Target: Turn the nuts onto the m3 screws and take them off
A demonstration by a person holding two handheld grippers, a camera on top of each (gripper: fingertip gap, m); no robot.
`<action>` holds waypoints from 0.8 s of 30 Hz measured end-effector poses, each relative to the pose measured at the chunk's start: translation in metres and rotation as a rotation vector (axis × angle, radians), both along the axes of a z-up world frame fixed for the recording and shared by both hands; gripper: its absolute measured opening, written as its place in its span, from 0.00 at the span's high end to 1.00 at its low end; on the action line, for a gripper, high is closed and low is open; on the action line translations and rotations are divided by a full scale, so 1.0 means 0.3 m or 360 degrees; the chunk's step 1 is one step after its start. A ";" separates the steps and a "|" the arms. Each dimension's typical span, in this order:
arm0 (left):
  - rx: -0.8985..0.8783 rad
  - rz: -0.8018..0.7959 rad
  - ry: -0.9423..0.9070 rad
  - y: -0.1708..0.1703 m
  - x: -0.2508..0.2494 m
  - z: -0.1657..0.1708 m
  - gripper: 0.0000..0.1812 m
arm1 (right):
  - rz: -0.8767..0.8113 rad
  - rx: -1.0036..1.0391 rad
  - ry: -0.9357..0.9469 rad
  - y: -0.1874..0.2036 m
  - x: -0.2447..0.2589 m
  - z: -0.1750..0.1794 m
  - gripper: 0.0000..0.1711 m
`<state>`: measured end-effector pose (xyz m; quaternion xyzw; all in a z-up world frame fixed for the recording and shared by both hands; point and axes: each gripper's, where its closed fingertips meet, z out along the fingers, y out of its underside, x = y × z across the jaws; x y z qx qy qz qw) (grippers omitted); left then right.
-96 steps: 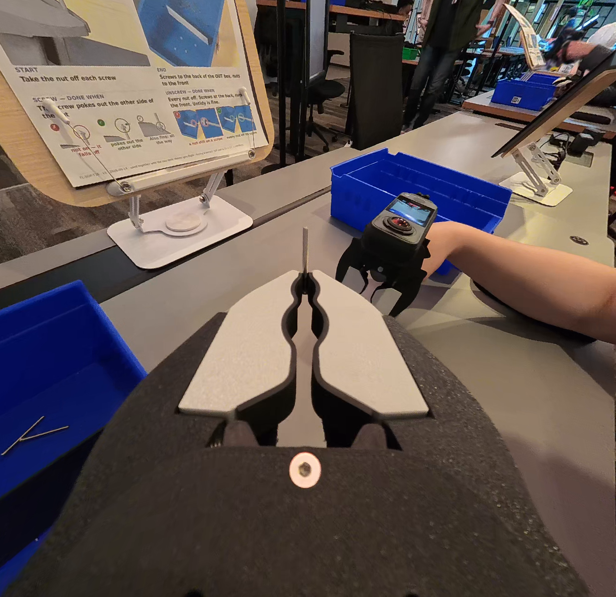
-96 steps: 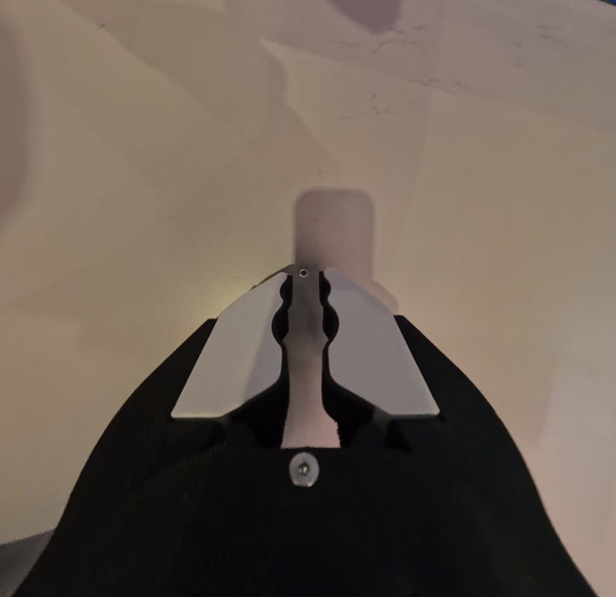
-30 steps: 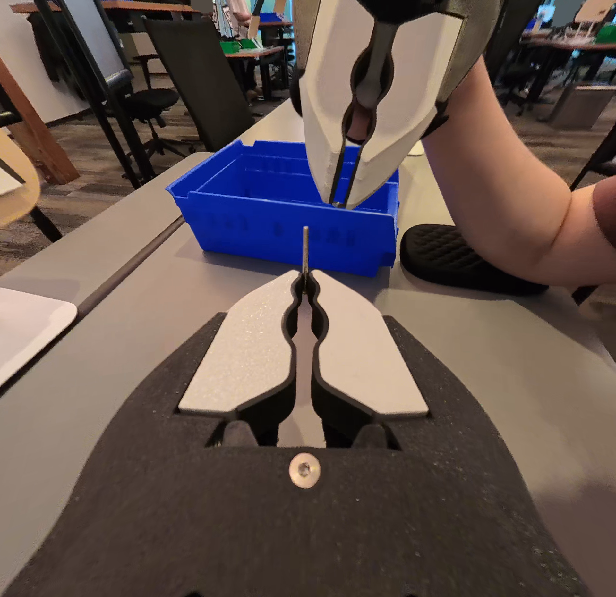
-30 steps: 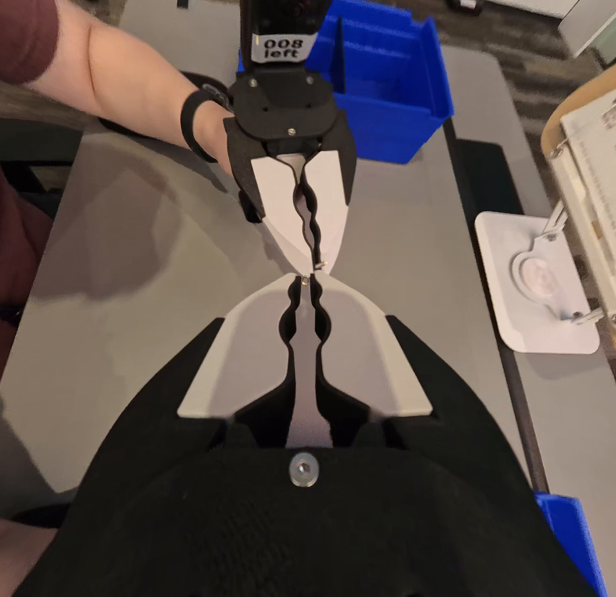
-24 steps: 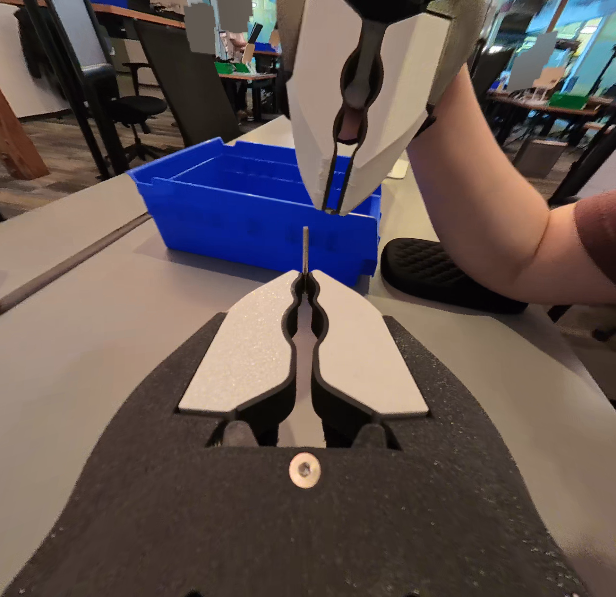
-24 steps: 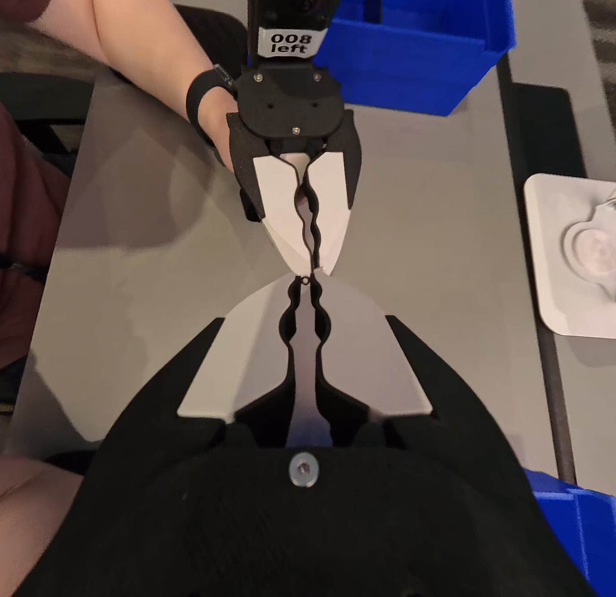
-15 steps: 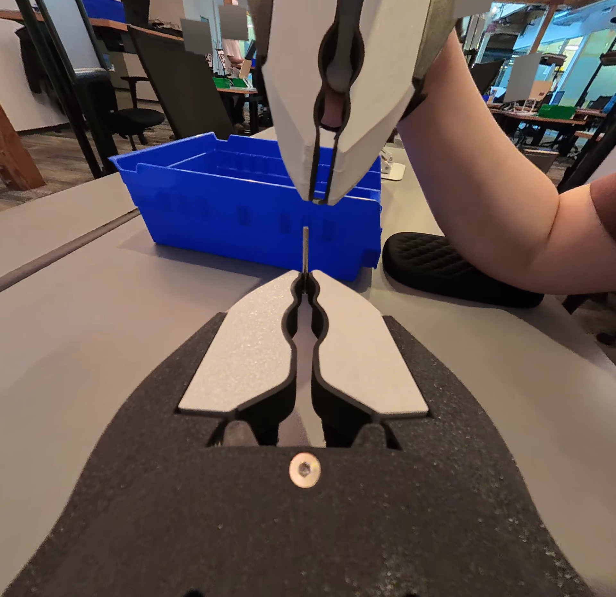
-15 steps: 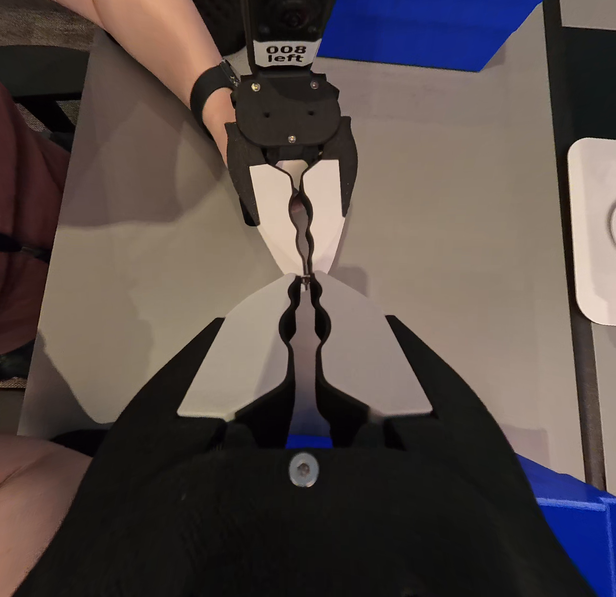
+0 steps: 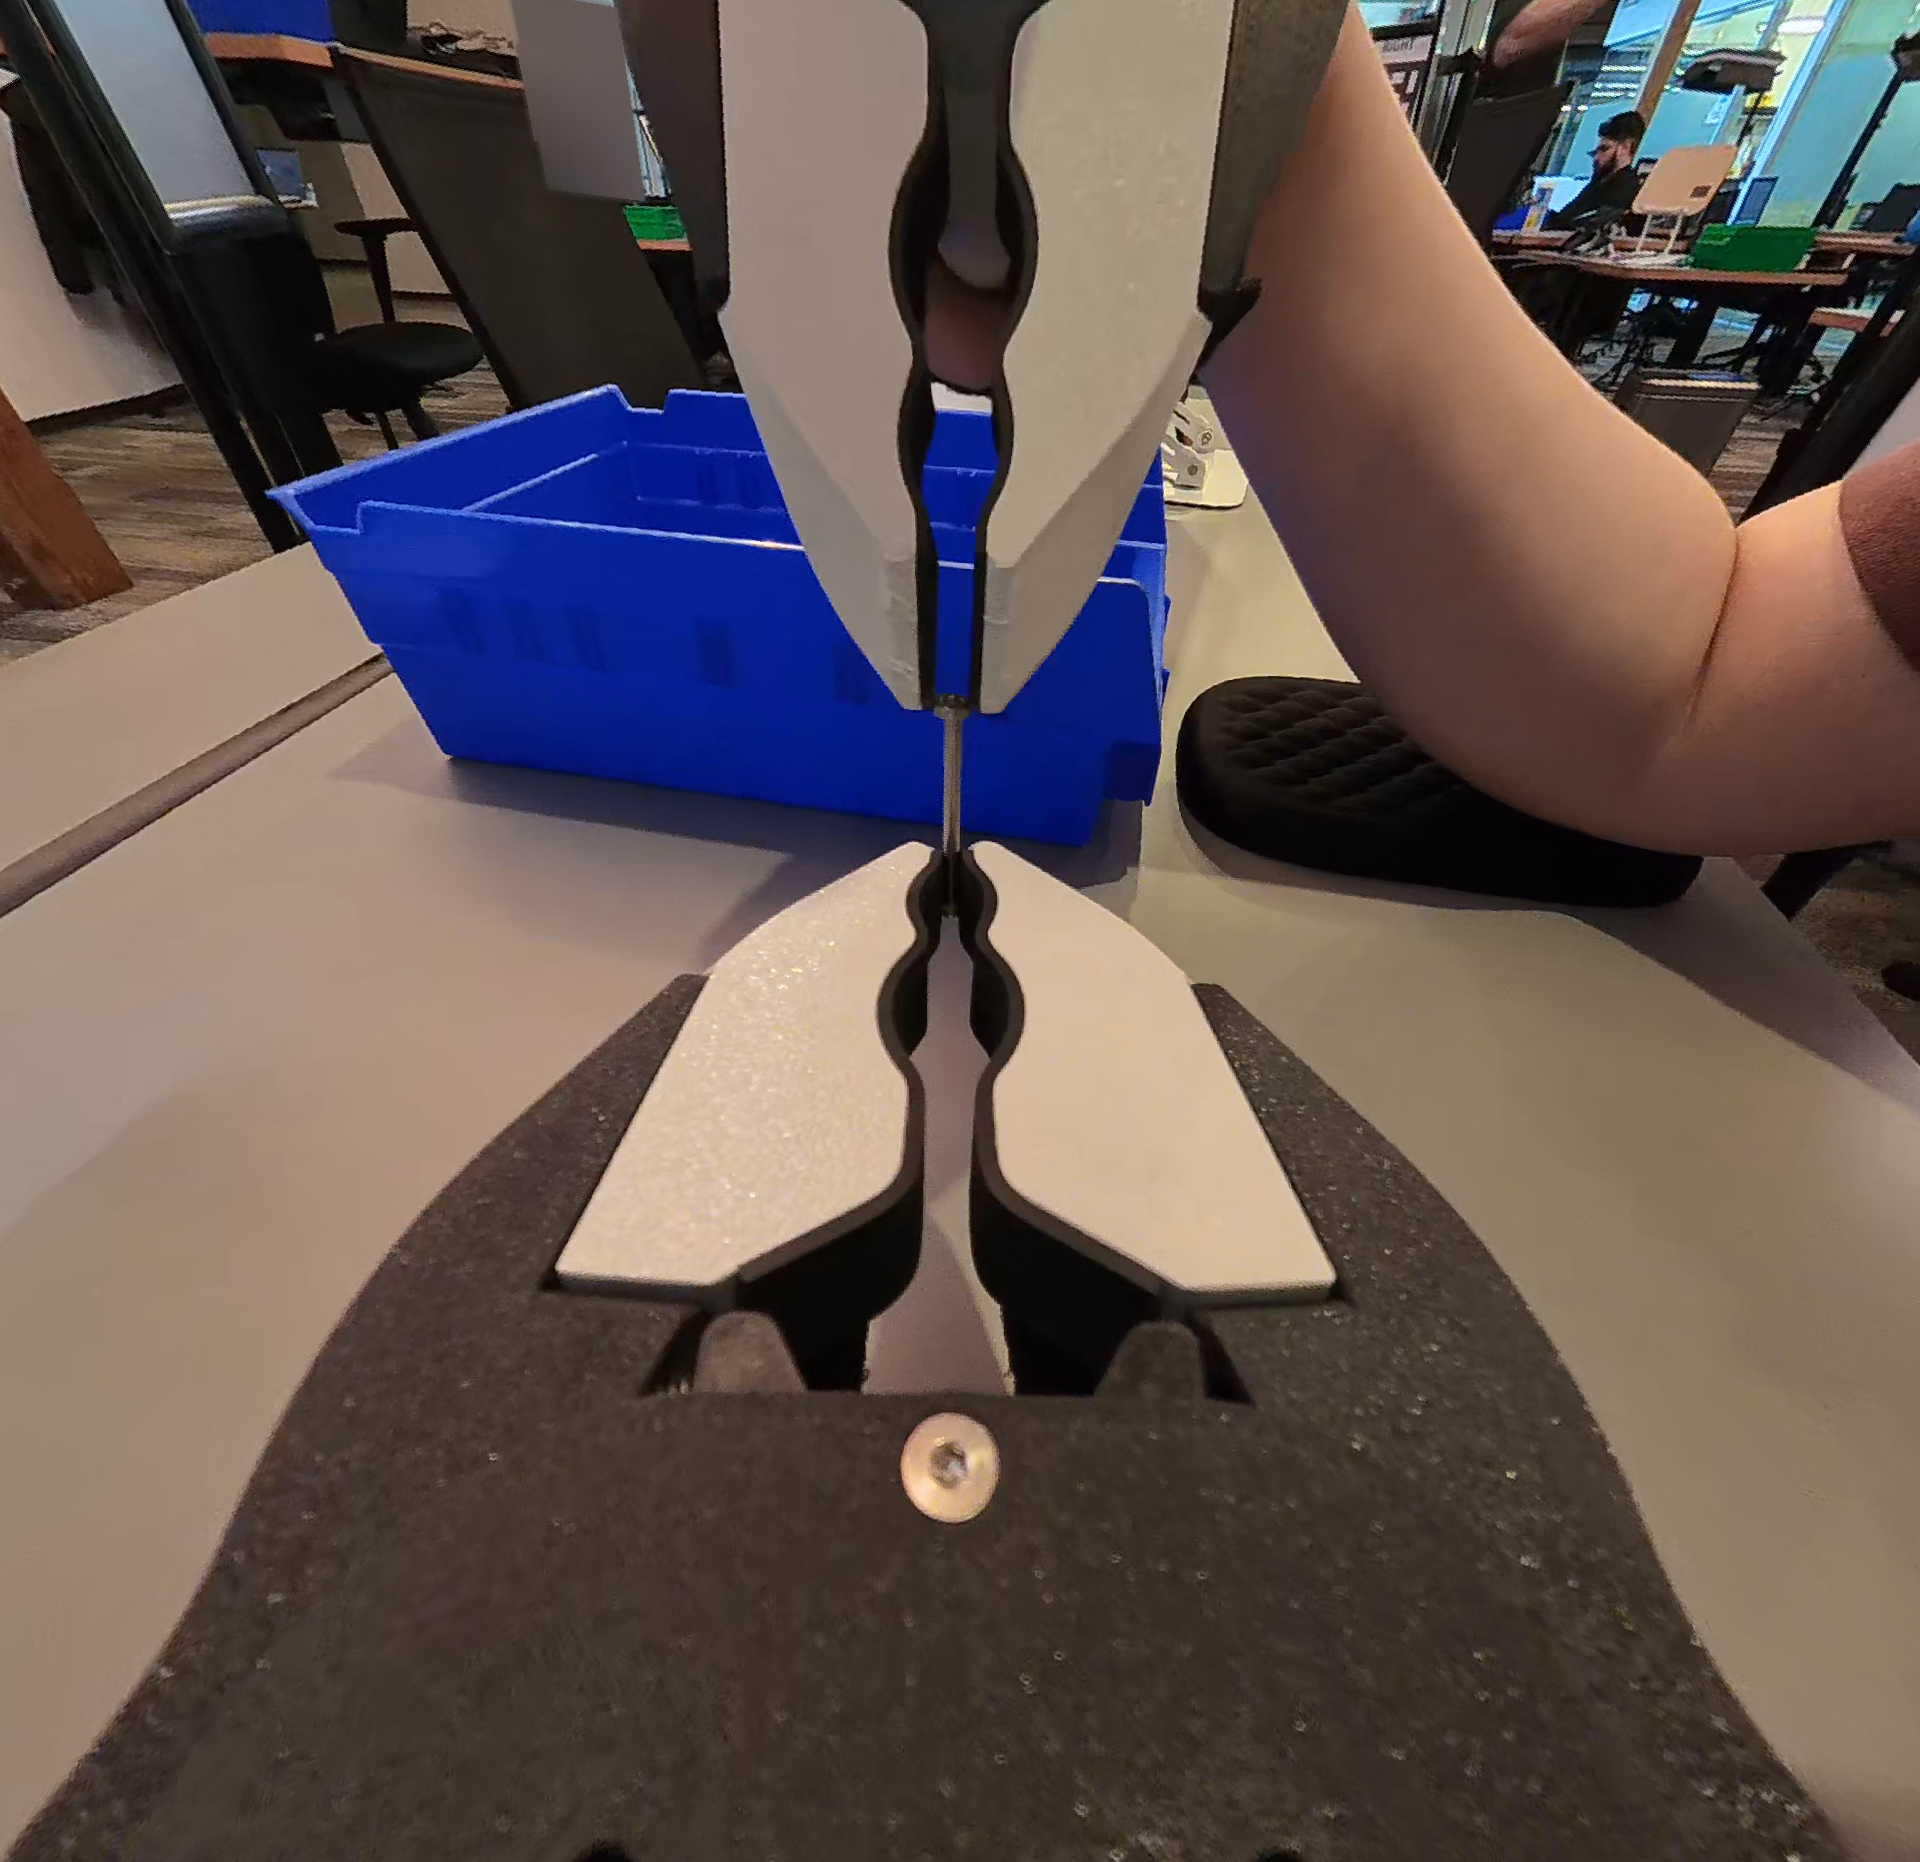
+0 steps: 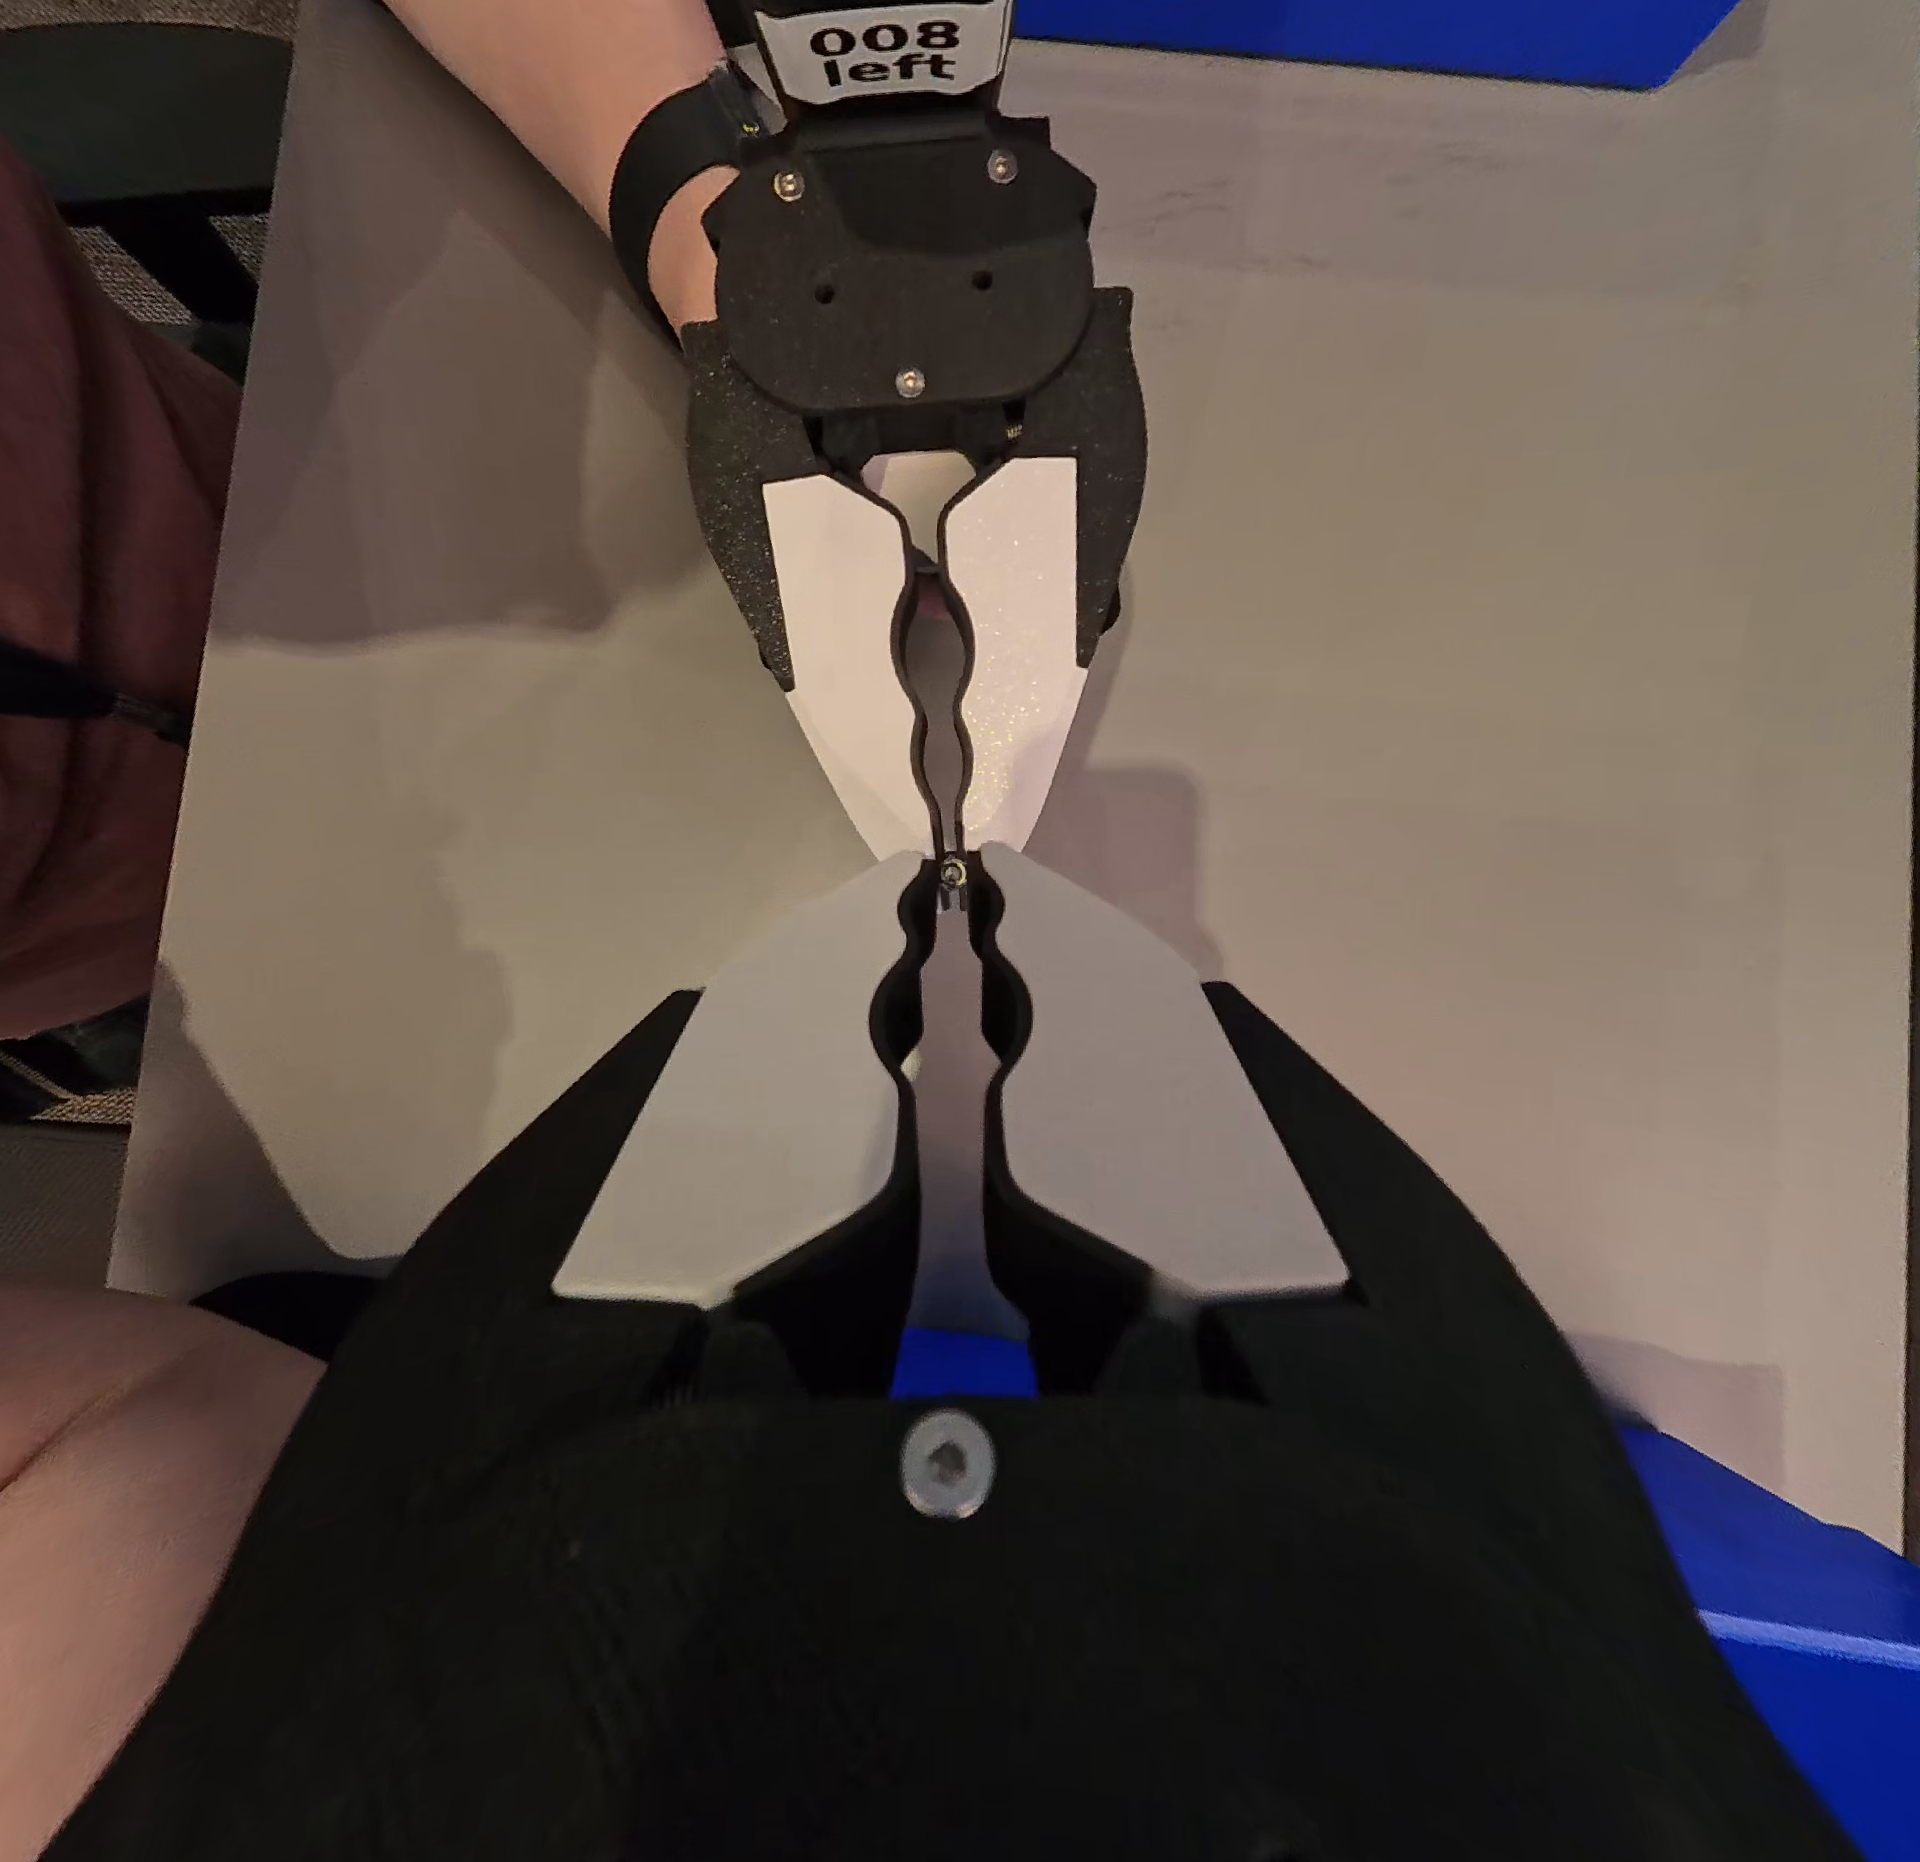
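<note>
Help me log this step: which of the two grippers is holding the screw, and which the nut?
The left gripper holds the screw, standing up from its fingers. The right gripper, coming from above, pinches the nut at the screw's top end.

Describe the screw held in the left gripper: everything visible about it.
The screw is a thin, straight, silvery metal rod, seemingly threaded. Its lower end is pinched between the tips of the left gripper, and it stands out along the fingers' line, above the grey table. Its free end meets a small nut clamped in the tips of the right gripper, which comes down from above. In the right wrist view it shows end-on, inside the nut. Its head is hidden.
</note>
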<state>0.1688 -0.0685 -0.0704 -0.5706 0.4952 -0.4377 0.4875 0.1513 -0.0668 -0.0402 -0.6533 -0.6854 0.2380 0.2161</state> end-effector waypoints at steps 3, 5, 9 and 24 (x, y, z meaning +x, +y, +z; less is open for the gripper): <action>-0.0002 -0.0003 0.0000 -0.001 0.000 -0.001 0.99 | 0.0006 0.0001 -0.0018 -0.003 0.006 -0.005 0.96; -0.0008 -0.0003 0.0001 -0.002 0.002 -0.001 0.99 | 0.0010 -0.0004 -0.0016 -0.003 0.006 -0.006 0.96; 0.0064 0.0007 0.0019 -0.002 -0.001 0.000 0.99 | 0.0019 -0.0032 -0.0004 -0.008 0.006 -0.005 0.96; 0.0301 0.0422 0.0183 0.116 -0.069 0.027 0.99 | -0.0481 -0.0233 0.0067 0.091 -0.051 0.016 0.96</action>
